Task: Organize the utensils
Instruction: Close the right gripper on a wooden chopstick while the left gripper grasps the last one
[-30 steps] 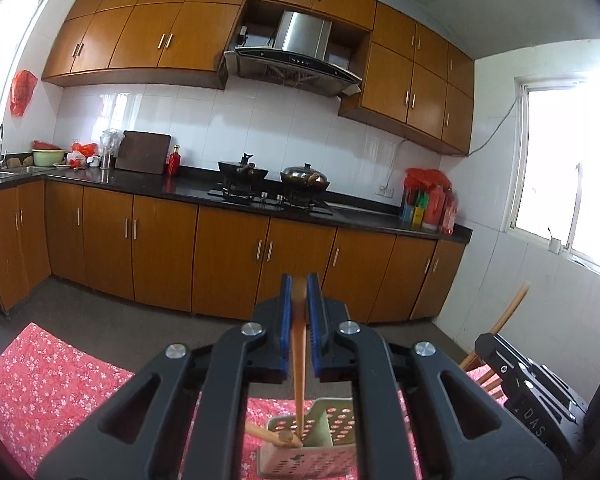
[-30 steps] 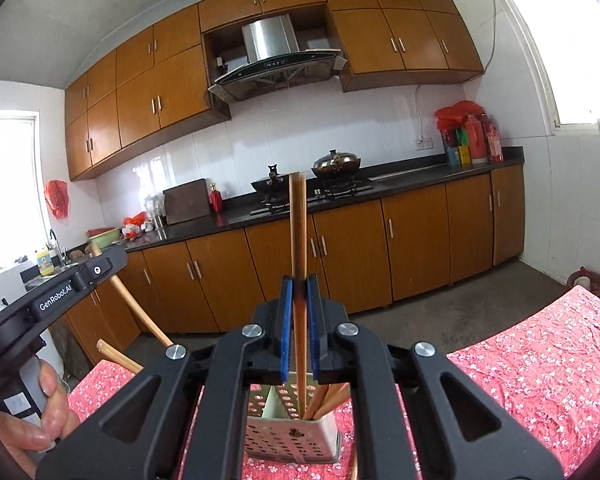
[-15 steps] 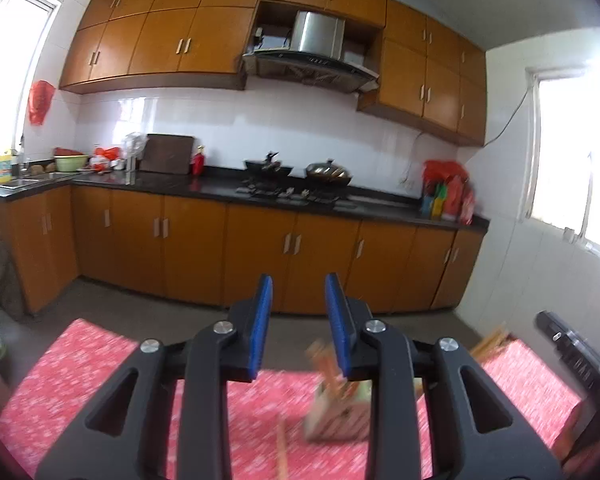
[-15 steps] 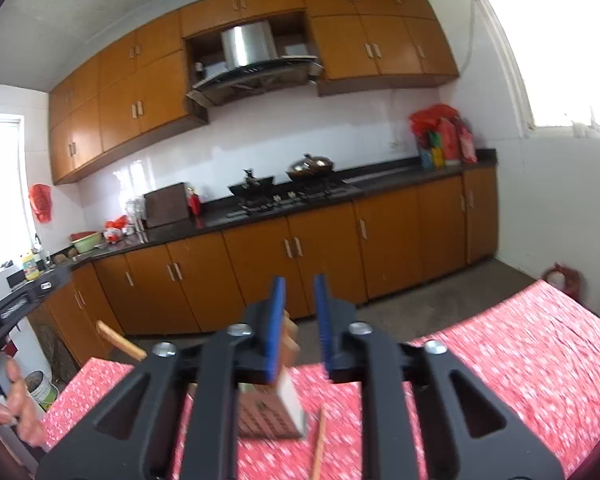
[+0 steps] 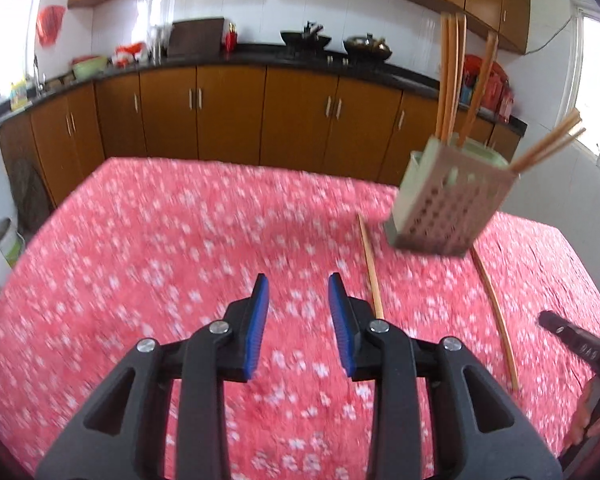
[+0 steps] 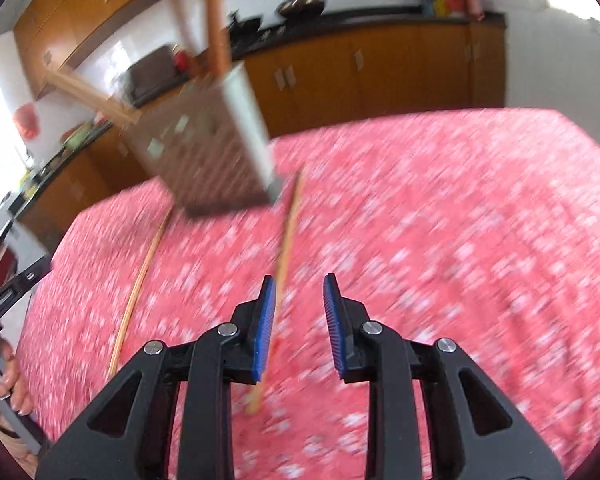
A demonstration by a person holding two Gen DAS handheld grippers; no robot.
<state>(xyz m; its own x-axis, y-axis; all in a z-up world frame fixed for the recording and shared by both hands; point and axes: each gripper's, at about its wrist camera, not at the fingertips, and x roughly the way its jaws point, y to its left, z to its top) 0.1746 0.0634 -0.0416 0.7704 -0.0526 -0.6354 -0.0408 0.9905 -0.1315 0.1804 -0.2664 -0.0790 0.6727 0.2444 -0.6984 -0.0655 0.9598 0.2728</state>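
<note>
A perforated utensil holder (image 5: 448,204) stands on the red flowered tablecloth (image 5: 160,260) with several wooden chopsticks (image 5: 452,76) upright in it. Two loose chopsticks lie on the cloth, one (image 5: 370,268) left of the holder and one (image 5: 494,312) right of it. My left gripper (image 5: 296,280) hangs open and empty over the cloth, near the left chopstick. My right gripper (image 6: 299,280) is open too. Under it a chopstick (image 6: 286,256) runs along the left finger's inner edge. A second chopstick (image 6: 140,280) lies further left, and the holder (image 6: 208,148) is blurred ahead.
Kitchen cabinets and a dark counter with pans run behind the table. In the left wrist view the other gripper (image 5: 572,340) and a hand (image 5: 592,420) show at the right edge. A hand (image 6: 4,384) holds the other gripper (image 6: 8,292) at the right wrist view's left edge.
Both grippers were shut on a chopstick above the holder, then opened and let go. Both have since dropped and tilted down toward the tablecloth.
</note>
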